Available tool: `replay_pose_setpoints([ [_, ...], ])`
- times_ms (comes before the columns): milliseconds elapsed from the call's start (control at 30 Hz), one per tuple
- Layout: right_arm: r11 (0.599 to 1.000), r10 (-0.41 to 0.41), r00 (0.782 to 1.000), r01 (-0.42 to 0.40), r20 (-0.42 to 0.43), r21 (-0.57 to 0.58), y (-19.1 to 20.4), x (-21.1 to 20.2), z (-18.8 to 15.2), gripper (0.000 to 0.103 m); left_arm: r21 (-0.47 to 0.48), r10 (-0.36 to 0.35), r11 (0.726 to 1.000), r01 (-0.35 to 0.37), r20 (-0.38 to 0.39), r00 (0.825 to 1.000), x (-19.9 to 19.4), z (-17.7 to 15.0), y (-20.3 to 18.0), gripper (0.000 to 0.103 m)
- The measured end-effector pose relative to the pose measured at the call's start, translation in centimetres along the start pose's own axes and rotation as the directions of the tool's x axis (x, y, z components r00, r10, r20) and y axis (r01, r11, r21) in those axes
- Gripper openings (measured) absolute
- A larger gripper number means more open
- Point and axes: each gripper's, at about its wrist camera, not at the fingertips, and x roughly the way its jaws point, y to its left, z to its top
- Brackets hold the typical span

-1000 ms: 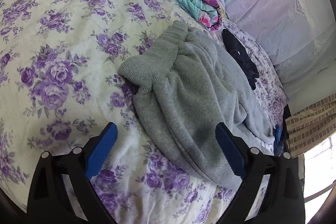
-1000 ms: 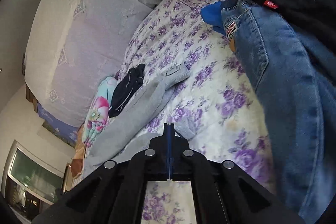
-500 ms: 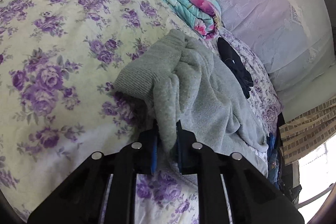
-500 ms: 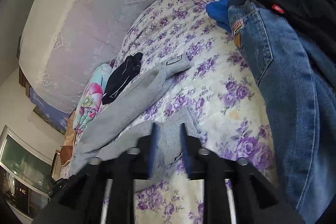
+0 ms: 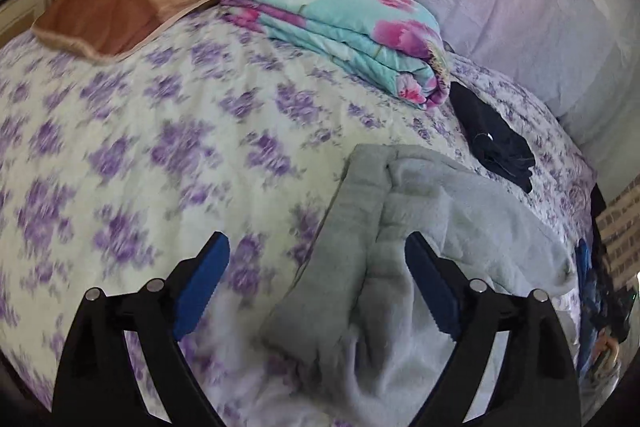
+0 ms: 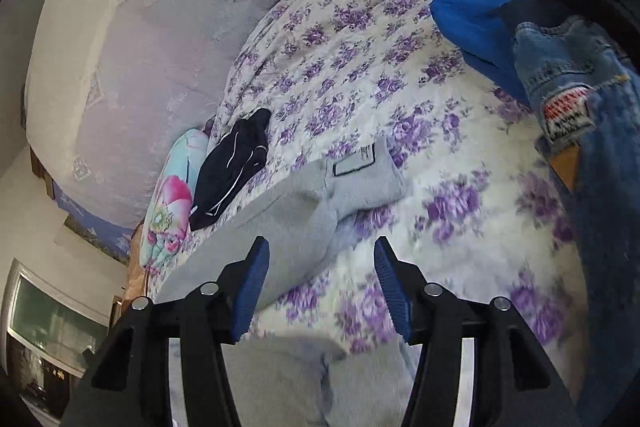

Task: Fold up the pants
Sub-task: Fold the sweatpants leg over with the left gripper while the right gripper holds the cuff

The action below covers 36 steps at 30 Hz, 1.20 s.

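Observation:
Grey fleece pants (image 5: 404, 227) lie bunched on the purple-flowered bedspread (image 5: 160, 155). Their ribbed band runs between the fingers of my left gripper (image 5: 316, 267), which is open and just above the cloth, holding nothing. In the right wrist view the pants (image 6: 288, 223) lie folded, with a white label by the waistband. My right gripper (image 6: 320, 283) is open over the folded edge and the bedspread (image 6: 460, 227), holding nothing. More grey cloth lies under its body.
A folded turquoise floral quilt (image 5: 344, 27), a brown pillow (image 5: 132, 3) and a dark garment (image 5: 492, 143) lie further back. In the right wrist view, blue jeans (image 6: 592, 115), a blue cloth (image 6: 472, 27) and black clothes are piled at the right. A padded headboard (image 6: 132, 39) is behind.
Both grippers were shut on the grey pants half a second ago and have now opened and let go. The pants lie folded over on the bed. Both views have shifted.

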Motion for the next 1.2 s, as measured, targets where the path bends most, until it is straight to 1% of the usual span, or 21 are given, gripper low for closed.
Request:
replay_pose_setpoints([
  [100, 0.999, -0.036, 0.999, 0.037, -0.017, 0.021, -0.7, 2.6, 2.7, 0.056, 0.074, -0.015, 0.997, 0.019, -0.051, 0.999, 4.1, 3.0, -1.8, 0.087],
  [167, 0.996, -0.08, 0.996, 0.081, -0.039, 0.031, -1.5, 4.5, 4.2, 0.056, 0.078, -0.032, 0.996, 0.039, -0.089, 0.996, 6.8, 4.6, -2.6, 0.087],
  [233, 0.993, -0.105, 0.992, 0.108, -0.063, 0.05, -2.5, 6.0, 5.2, 0.056, 0.076, -0.059, 0.995, 0.069, -0.126, 0.99, 9.1, 5.8, -3.3, 0.087],
  [267, 0.992, -0.108, 0.991, 0.113, -0.075, 0.064, -3.0, 6.7, 5.7, 0.056, 0.074, -0.069, 0.994, 0.08, -0.141, 0.988, 10.0, 6.2, -3.5, 0.087],
  [333, 0.991, -0.087, 0.992, 0.096, -0.095, 0.09, -3.7, 8.0, 6.2, 0.056, 0.065, -0.099, 0.992, 0.112, -0.173, 0.98, 11.9, 7.2, -4.2, 0.087],
  [400, 0.992, -0.065, 0.991, 0.077, -0.12, 0.1, -4.1, 9.3, 6.7, 0.056, 0.061, -0.138, 0.986, 0.153, -0.21, 0.968, 13.6, 7.8, -4.8, 0.087],
  [533, 0.996, -0.06, 0.988, 0.068, -0.143, 0.053, -3.4, 10.7, 7.2, 0.056, 0.068, -0.161, 0.981, 0.184, -0.262, 0.952, 16.3, 8.1, -5.8, 0.087],
  [567, 0.997, -0.059, 0.986, 0.065, -0.154, 0.032, -3.2, 11.0, 7.2, 0.053, 0.059, -0.174, 0.978, 0.199, -0.285, 0.943, 17.1, 8.1, -5.9, 0.087],
  [600, 0.998, -0.058, 0.984, 0.061, -0.17, 0.015, -3.0, 11.2, 7.2, 0.043, 0.051, -0.179, 0.978, 0.203, -0.298, 0.938, 17.7, 8.1, -6.0, 0.087],
  [667, 0.998, -0.058, 0.978, 0.06, -0.2, 0.003, -2.9, 11.6, 6.9, 0.032, 0.046, -0.184, 0.977, 0.207, -0.301, 0.936, 18.1, 8.1, -6.1, 0.087],
  [700, 0.998, -0.063, 0.978, 0.065, -0.199, 0.002, -3.0, 11.5, 6.7, 0.023, 0.049, -0.192, 0.975, 0.215, -0.294, 0.936, 18.0, 8.0, -6.1, 0.083],
  [733, 0.998, -0.063, 0.979, 0.065, -0.194, 0.004, -3.1, 11.3, 6.7, 0.019, 0.05, -0.199, 0.974, 0.223, -0.288, 0.937, 17.7, 8.0, -6.1, 0.074],
  [767, 0.998, -0.056, 0.982, 0.059, -0.18, 0.009, -3.1, 10.9, 6.7, 0.014, 0.048, -0.191, 0.976, 0.213, -0.278, 0.941, 17.5, 8.0, -6.0, 0.071],
  [800, 0.998, -0.052, 0.985, 0.055, -0.167, 0.013, -3.2, 10.7, 6.7, 0.008, 0.04, -0.186, 0.978, 0.204, -0.273, 0.944, 17.3, 7.9, -5.8, 0.062],
  [833, 0.998, -0.053, 0.987, 0.056, -0.15, 0.015, -3.1, 10.3, 6.8, 0.005, 0.029, -0.186, 0.979, 0.201, -0.271, 0.945, 17.2, 7.9, -5.7, 0.055],
  [933, 0.998, -0.058, 0.992, 0.057, -0.113, -0.011, -2.2, 9.5, 7.0, 0.005, 0.005, -0.2, 0.978, 0.208, -0.249, 0.948, 16.2, 8.0, -5.5, 0.046],
  [1000, 0.998, -0.063, 0.994, 0.061, -0.091, -0.027, -1.5, 8.9, 7.3, 0.005, 0.018, -0.193, 0.979, 0.202, -0.22, 0.956, 15.2, 8.2, -6.0, 0.042],
  [1033, 0.998, -0.064, 0.995, 0.061, -0.08, -0.034, -1.2, 8.6, 7.5, 0.005, 0.026, -0.196, 0.978, 0.205, -0.203, 0.959, 14.6, 8.5, -6.4, 0.035],
  [1067, 0.997, -0.063, 0.995, 0.06, -0.071, -0.037, -0.8, 8.4, 7.7, 0.005, 0.033, -0.207, 0.976, 0.217, -0.192, 0.959, 13.9, 8.7, -6.7, 0.031],
  [1100, 0.998, -0.059, 0.996, 0.056, -0.062, -0.042, -0.5, 8.0, 7.9, 0.005, 0.037, -0.216, 0.973, 0.227, -0.183, 0.959, 13.3, 9.0, -7.0, 0.029],
  [1200, 0.997, -0.046, 0.998, 0.043, -0.04, -0.062, 0.4, 6.9, 8.1, 0.005, 0.063, -0.222, 0.97, 0.234, -0.161, 0.962, 11.8, 9.4, -7.7, 0.027],
])
